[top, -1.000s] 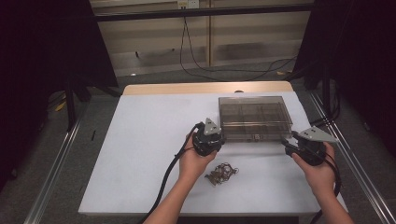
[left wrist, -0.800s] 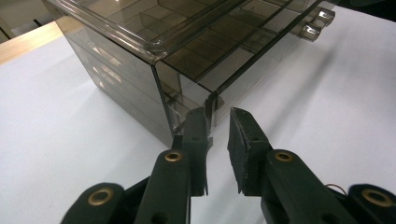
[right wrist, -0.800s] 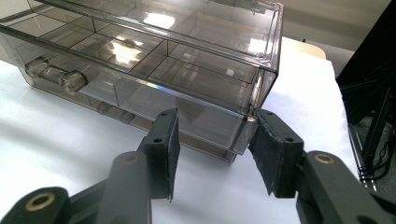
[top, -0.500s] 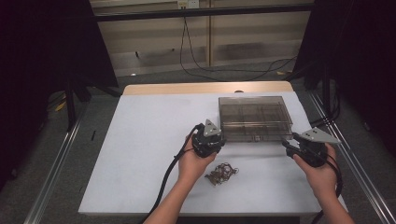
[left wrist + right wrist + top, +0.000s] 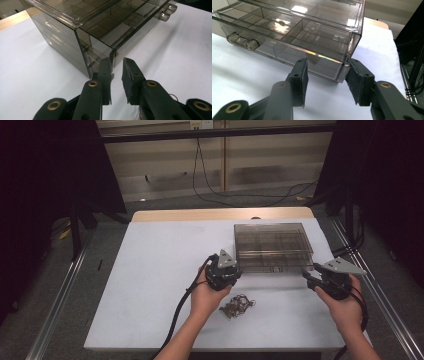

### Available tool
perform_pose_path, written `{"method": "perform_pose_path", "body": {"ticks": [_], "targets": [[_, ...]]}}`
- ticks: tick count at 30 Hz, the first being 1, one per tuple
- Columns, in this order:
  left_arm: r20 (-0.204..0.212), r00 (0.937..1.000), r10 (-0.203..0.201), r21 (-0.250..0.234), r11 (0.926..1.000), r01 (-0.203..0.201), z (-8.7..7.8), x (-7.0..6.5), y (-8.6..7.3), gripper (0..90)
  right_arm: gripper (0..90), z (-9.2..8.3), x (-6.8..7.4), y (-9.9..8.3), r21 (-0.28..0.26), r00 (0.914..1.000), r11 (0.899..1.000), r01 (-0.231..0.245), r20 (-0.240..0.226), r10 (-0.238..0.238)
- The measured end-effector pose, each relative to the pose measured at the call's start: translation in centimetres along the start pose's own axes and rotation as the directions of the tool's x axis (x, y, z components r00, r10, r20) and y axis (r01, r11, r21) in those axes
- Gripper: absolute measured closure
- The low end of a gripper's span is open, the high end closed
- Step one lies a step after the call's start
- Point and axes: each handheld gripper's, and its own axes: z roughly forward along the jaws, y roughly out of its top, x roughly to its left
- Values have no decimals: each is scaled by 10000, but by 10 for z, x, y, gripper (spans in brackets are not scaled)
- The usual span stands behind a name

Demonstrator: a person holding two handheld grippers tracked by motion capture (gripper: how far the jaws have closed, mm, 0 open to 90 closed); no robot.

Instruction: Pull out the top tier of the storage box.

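A clear smoky box (image 5: 272, 246) with small drawers sits on the white worktop (image 5: 150, 270). The left claw (image 5: 226, 272) is at the box's near left corner. Its jaws are a little apart, and the thin corner edge of the bottom drawer (image 5: 112, 56) pokes between them. A small tangle of chain (image 5: 237, 305) lies near that claw, in front of the box. The right claw (image 5: 311, 276) is at the box's near right corner, jaws wide apart around that drawer's right corner (image 5: 343, 68).

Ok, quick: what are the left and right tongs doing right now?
Left tongs: open, holding nothing, at the smoky plastic drawer box's near left corner.
Right tongs: open, holding nothing, straddling its near right corner.
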Motion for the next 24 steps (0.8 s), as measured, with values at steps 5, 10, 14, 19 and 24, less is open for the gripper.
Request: {"method": "perform_pose_path", "body": {"ticks": [5,10,14,19,24], "targets": [[46,10000,-8,-59,10000,8,0,-1,-1,781,528,-1,0,0,-2,10000,10000,-61,-35,61],[89,9999,-74,-93,9999,75,-1,-2,-2,781,526,-2,0,-1,11,9999,10000,-98,-68,98],[75,10000,-42,-57,10000,42,-2,-3,-2,781,525,-3,0,-1,13,9999,9999,-143,-81,143],[53,10000,-7,-58,10000,7,-3,-3,-2,781,526,-4,1,-1,3,9998,9999,-145,-108,145],[22,10000,40,48,10000,-40,-4,-4,-2,782,525,-5,2,-1,-24,9999,9999,-127,-115,127]]}}
